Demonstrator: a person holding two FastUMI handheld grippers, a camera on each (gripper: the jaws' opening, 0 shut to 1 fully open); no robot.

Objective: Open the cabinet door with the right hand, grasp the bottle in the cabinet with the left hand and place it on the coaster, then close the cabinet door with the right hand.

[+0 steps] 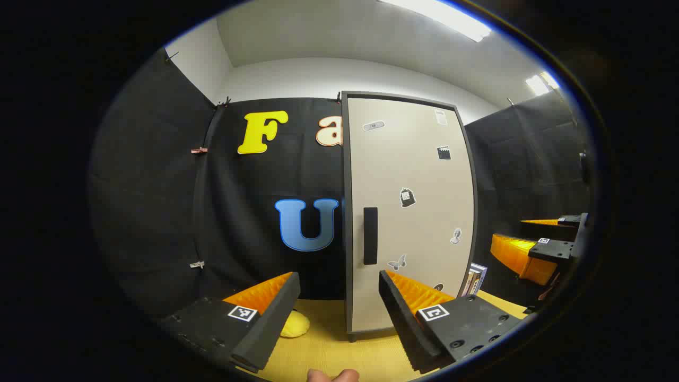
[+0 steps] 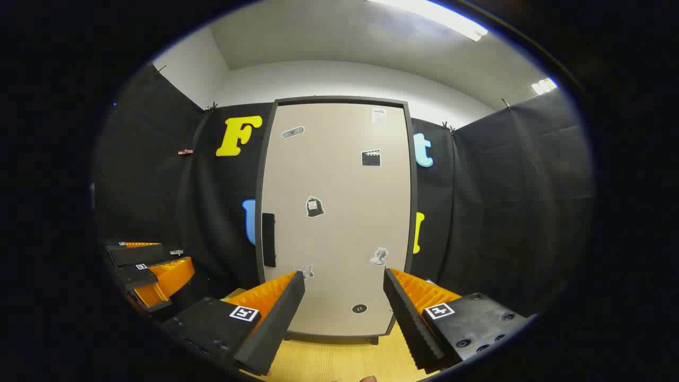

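Observation:
The cabinet (image 1: 408,212) stands on the yellow table with its beige door (image 2: 334,212) closed, so its inside is hidden. A black vertical handle (image 1: 370,236) sits at the door's left edge, also seen as the handle (image 2: 269,240) in the right gripper view. My left gripper (image 1: 337,281) is open, in front of the handle side and short of the door. My right gripper (image 2: 344,278) is open too, facing the door's lower middle with a gap to it. A pale yellow rounded pad (image 1: 294,323), which looks like the coaster, lies on the table left of the cabinet.
The right gripper (image 1: 536,249) shows at the far right of the left gripper view, and the left gripper (image 2: 148,270) at the far left of the right gripper view. A small stack of books (image 1: 475,278) leans beside the cabinet. Black cloth walls close the booth.

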